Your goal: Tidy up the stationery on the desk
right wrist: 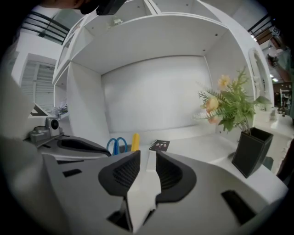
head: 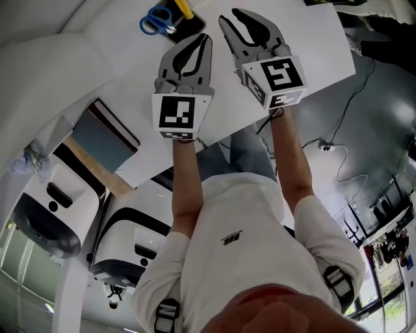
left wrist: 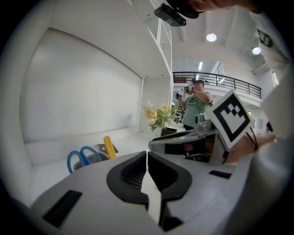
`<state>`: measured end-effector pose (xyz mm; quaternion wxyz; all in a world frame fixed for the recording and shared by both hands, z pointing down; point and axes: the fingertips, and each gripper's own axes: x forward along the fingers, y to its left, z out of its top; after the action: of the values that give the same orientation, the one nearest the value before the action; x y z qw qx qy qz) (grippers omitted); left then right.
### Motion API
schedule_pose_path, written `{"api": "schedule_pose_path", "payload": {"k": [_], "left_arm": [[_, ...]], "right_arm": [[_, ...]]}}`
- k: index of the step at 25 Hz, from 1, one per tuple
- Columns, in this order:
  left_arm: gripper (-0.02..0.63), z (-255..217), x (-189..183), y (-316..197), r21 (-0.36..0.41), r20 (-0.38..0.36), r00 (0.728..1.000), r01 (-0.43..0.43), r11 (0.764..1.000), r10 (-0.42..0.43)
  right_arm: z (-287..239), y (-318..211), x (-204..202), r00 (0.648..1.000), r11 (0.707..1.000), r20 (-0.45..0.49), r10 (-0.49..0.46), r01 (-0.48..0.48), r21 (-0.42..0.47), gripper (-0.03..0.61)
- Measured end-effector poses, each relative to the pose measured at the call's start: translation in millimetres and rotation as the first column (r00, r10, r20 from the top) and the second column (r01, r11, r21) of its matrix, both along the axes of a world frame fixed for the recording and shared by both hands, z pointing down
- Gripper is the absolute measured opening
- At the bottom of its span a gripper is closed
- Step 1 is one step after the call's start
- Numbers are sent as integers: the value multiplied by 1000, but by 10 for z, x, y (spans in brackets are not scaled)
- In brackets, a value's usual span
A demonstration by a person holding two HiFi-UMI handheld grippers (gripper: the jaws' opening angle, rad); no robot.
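A pair of blue-handled scissors and a thick yellow marker sit together in a dark holder at the far side of the white desk. A small black notebook lies just beside them. The left gripper has its jaws together on nothing. The right gripper has its jaws apart, and only desk surface shows between them.

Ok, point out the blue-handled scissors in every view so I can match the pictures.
Head view: the blue-handled scissors lie at the top edge, left of centre.
Left gripper view: the scissors are low on the left side.
Right gripper view: the scissors are just left of centre, below the middle.
Shared landmark: the yellow stick-shaped item lies right beside them in all three.
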<state>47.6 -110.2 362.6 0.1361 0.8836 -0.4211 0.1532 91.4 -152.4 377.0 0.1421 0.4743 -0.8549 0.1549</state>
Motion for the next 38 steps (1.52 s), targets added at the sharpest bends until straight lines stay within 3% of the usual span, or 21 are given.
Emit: {"api": "schedule_pose_path", "payload": {"k": [9, 20, 38], "left_arm": [[0, 240, 234, 48, -33, 4, 998, -67, 997, 67], [0, 517, 262, 56, -90, -13, 997, -80, 993, 79], [0, 578, 183, 116, -113, -32, 998, -57, 992, 53]], "right_arm": [[442, 295, 338, 997, 990, -53, 57, -63, -125, 92], [948, 439, 226, 994, 958, -107, -15, -16, -286, 92], [1336, 483, 140, 978, 914, -191, -88, 2, -406, 71]]}}
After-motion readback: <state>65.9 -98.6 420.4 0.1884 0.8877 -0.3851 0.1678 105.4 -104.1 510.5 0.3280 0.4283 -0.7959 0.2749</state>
